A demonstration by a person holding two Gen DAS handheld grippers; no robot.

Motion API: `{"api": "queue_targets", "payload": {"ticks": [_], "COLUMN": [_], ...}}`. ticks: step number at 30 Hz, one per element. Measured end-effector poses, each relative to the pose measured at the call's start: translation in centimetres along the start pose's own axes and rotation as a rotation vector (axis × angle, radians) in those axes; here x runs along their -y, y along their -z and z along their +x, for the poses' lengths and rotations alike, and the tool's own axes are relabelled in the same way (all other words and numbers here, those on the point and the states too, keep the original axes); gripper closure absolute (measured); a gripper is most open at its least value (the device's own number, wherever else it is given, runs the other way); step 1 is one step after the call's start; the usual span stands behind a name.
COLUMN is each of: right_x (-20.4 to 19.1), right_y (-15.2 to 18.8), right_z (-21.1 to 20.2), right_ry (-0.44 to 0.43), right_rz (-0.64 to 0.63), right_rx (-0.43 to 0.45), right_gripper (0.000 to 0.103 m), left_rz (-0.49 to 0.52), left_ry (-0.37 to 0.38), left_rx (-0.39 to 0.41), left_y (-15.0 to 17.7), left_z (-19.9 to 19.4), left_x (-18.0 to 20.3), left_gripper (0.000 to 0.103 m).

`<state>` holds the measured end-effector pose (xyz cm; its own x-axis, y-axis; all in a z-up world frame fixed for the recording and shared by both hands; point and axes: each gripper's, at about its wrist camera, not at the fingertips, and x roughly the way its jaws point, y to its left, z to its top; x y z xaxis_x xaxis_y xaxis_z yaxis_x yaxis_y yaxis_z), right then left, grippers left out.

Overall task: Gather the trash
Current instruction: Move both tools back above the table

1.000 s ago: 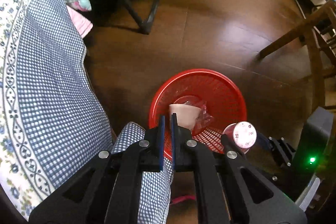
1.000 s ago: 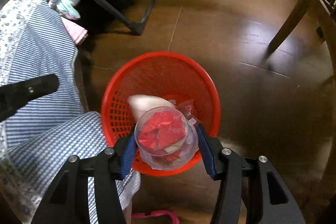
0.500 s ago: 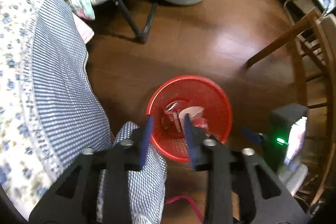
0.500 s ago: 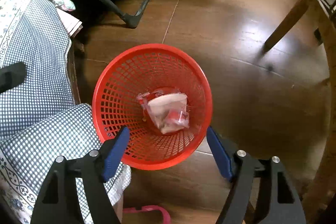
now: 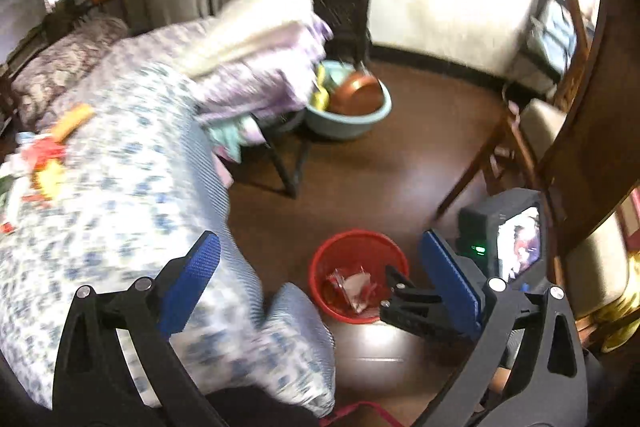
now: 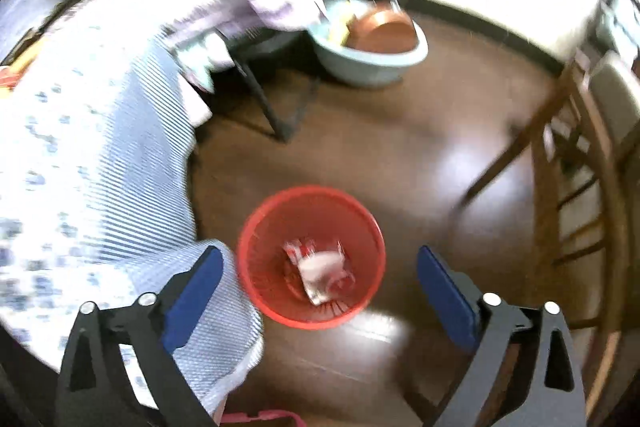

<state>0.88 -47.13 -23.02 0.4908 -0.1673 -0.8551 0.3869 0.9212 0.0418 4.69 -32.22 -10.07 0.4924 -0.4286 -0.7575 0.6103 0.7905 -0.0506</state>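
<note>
Trash [image 6: 320,273] in basket [image 6: 256,239], below spread fingers [image 6: 444,291]

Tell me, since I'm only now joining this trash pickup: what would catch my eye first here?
The red basket on the dark wooden floor stands out most, with crumpled clear and red wrappers lying in its bottom. Both grippers hang above it with jaws wide open and nothing between them. To the left, a blue-and-white patterned cloth drapes down beside the basket, with more colourful scraps lying on top.
</note>
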Motion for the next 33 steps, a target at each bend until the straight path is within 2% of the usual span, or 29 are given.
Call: {"api": "queue_targets", "payload": {"ticks": [3,7,15,21,27,28,30,33], "right_x": [-3.1,-7.6,-15.7,-19.4,-22.4,-23.0,-24.7,-27.3], "right_y": [-1.3,-2.2,-1.7,-0.6,-1.5,-1.7,-2.1,-2.8], "right_z": [-5.3,-11.1,-16.7,-16.9,-14.9,-14.8,-14.3,-13.6], "right_ry": [-0.039,-0.100,-0.191,-0.206,-0.251,-0.260,-0.286,-0.324], "right_rz": [-0.051,-0.120,-0.248,-0.325,-0.345,-0.350,-0.365,-0.383], "right_rx": [0.098,0.194,0.245,0.214,0.169,0.169,0.172,0.171], "right_gripper": [0.006,0.006,0.006,0.006,0.006,0.006,0.006,0.006], "left_rz": [-0.044,-0.100,-0.273,-0.424,-0.630,-0.660,-0.734,-0.761], "left_ry": [-0.044,-0.141,-0.227,-0.347,-0.401,-0.424,-0.518,-0.603], "left_rx": [0.063,0.132,0.184,0.169,0.175,0.183,0.208,0.224], "left_y": [0.0,0.6,2.5,4.8,7.9,8.2,9.1,9.9], "left_z": [-4.1,-8.3,-13.3,-15.2,-17.4,-17.7,-18.2,-17.8], "left_x": [-2.6,-6.4,-15.7,-24.2,-32.4,-33.3,-35.2,-36.0], "left_gripper": [0.007,0.007,0.007,0.007,0.007,0.007,0.007,0.007]}}
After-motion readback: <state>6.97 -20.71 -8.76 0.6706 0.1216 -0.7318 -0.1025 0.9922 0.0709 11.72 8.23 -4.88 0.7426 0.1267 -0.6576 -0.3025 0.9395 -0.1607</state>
